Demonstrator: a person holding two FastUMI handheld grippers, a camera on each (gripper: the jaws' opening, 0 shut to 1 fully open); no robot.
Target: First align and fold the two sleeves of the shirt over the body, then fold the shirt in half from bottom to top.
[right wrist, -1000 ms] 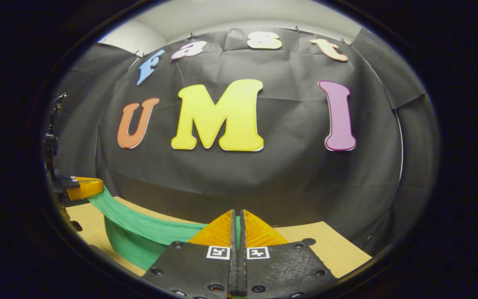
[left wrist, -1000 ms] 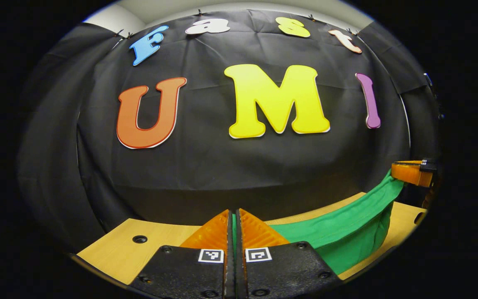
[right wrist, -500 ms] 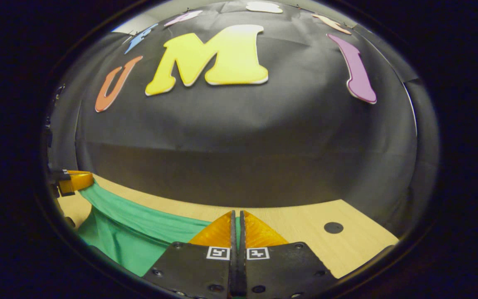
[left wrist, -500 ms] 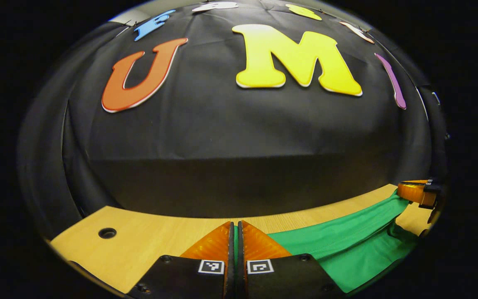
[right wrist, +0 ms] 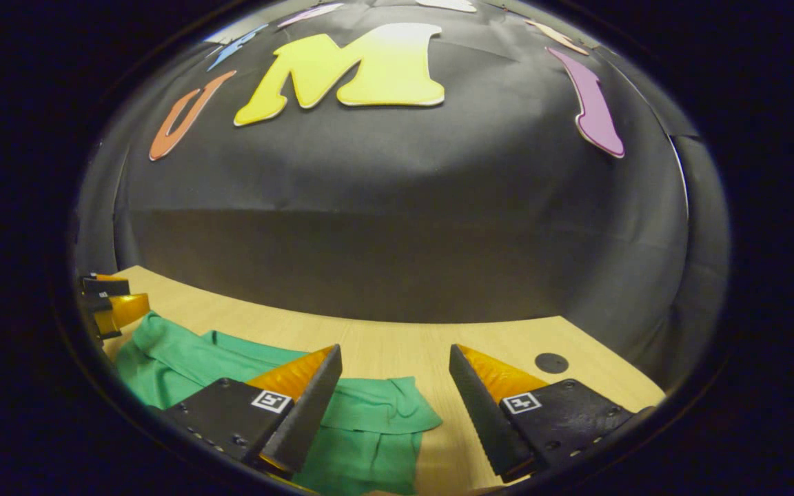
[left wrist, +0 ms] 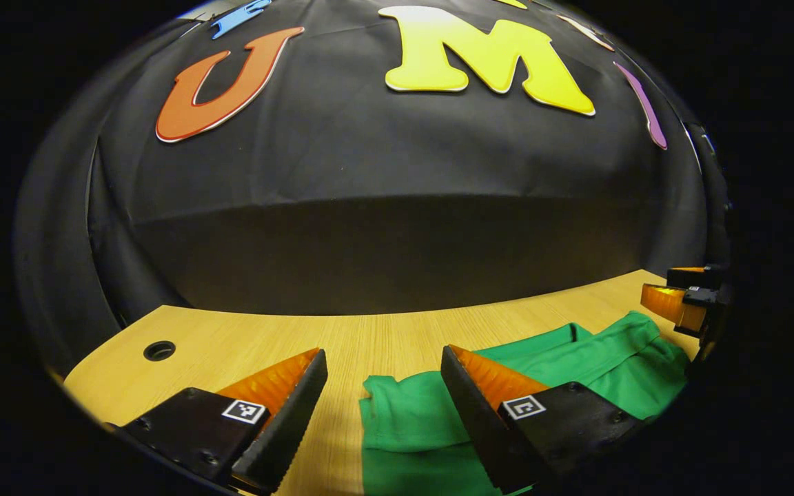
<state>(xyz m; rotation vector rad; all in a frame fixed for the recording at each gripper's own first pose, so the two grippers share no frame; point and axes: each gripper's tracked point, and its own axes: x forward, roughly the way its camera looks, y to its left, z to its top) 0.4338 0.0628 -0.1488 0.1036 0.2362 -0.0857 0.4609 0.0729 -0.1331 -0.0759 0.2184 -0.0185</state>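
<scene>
Both tools released (jaws now wide), shirt (left wrist: 431, 420) dropped on table (left wrist: 231, 344)

Both views are dim overall, lit from above; the wooden table (left wrist: 383, 337) and green shirt (left wrist: 576, 358) in the lower frame catch the light brightly, while the cloth wall darkens toward its base. Fisheye bending bows the table edge; detail softens at the rim; the near fingers (right wrist: 300, 420) look slightly blurred.
</scene>
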